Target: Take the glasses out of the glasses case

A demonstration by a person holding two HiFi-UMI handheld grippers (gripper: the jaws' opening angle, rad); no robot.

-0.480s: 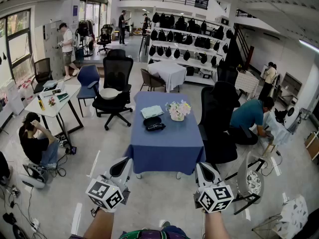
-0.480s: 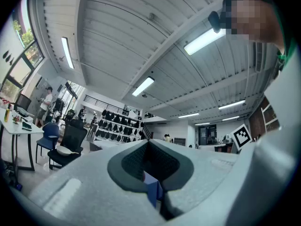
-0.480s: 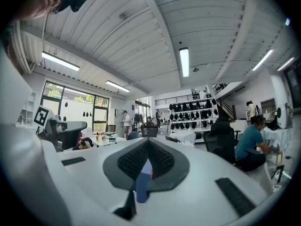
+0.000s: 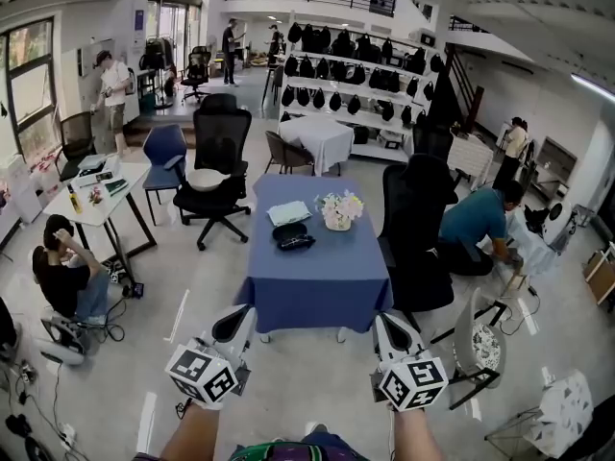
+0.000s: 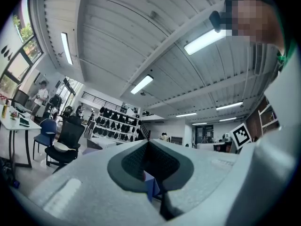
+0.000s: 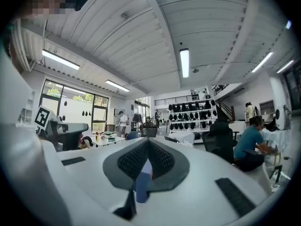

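Note:
Far ahead in the head view stands a table with a blue cloth [image 4: 317, 281]. On it lies a dark glasses case [image 4: 289, 230] with a second dark object [image 4: 301, 244] right in front of it; I cannot make out the glasses at this distance. My left gripper [image 4: 233, 321] and right gripper [image 4: 388, 327] hover side by side over the floor, well short of the table. Both are shut and hold nothing. In the left gripper view the left gripper [image 5: 148, 142] has its jaws together. In the right gripper view the right gripper [image 6: 148, 140] looks the same.
A pale green cloth [image 4: 290, 213] and a pot of flowers [image 4: 338, 210] also sit on the table. Black office chairs [image 4: 217, 166] stand left of it and another chair [image 4: 420, 233] on the right. A person [image 4: 62, 281] sits on the floor at left; another person [image 4: 479, 227] crouches at right.
The whole scene has shifted slightly up and left in the head view. Both grippers keep their places and stay shut. A person at the far left has stepped further back.

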